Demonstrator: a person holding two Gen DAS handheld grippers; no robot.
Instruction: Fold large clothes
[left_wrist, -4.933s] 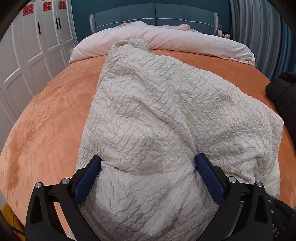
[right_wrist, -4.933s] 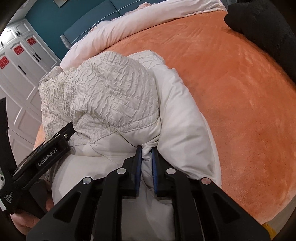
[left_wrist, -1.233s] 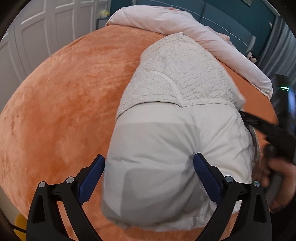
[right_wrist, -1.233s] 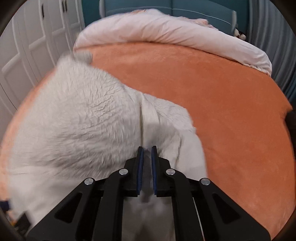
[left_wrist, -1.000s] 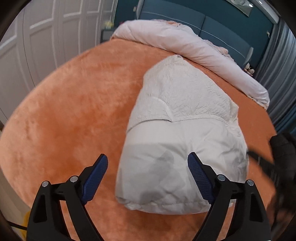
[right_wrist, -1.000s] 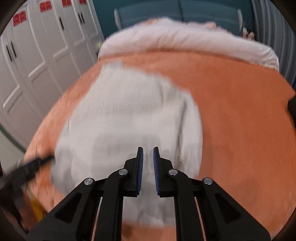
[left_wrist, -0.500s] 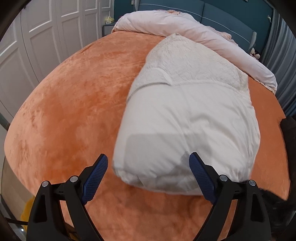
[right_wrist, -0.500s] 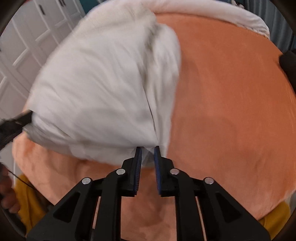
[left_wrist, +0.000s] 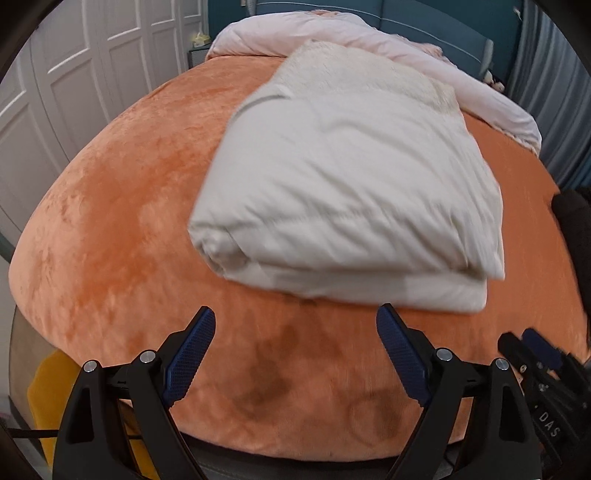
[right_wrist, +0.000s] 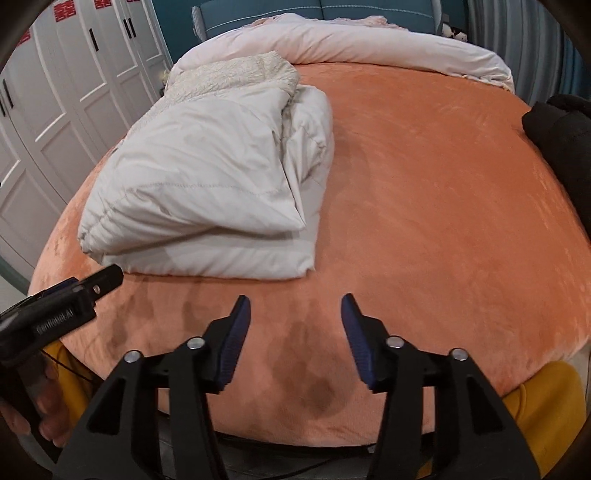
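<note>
A large cream-white padded garment (left_wrist: 351, 177) lies folded into a thick rectangle on the orange bed (left_wrist: 110, 221); its textured fleece side shows at the far end. It also shows in the right wrist view (right_wrist: 214, 184), left of centre. My left gripper (left_wrist: 295, 343) is open and empty, just short of the bundle's near edge. My right gripper (right_wrist: 295, 321) is open and empty, near the bed's front edge, a little short of the bundle's right corner. The left gripper's body shows in the right wrist view (right_wrist: 62, 306).
A pale pink duvet (right_wrist: 369, 40) is rolled along the head of the bed. A black garment (right_wrist: 557, 136) lies at the right edge. White wardrobe doors (left_wrist: 74, 74) stand to the left. The bedspread (right_wrist: 443, 184) is bare to the right of the bundle.
My right gripper has let go of the garment and opened. Both grippers have drawn back toward the bed's front edge. The folded bundle now rests on the bed.
</note>
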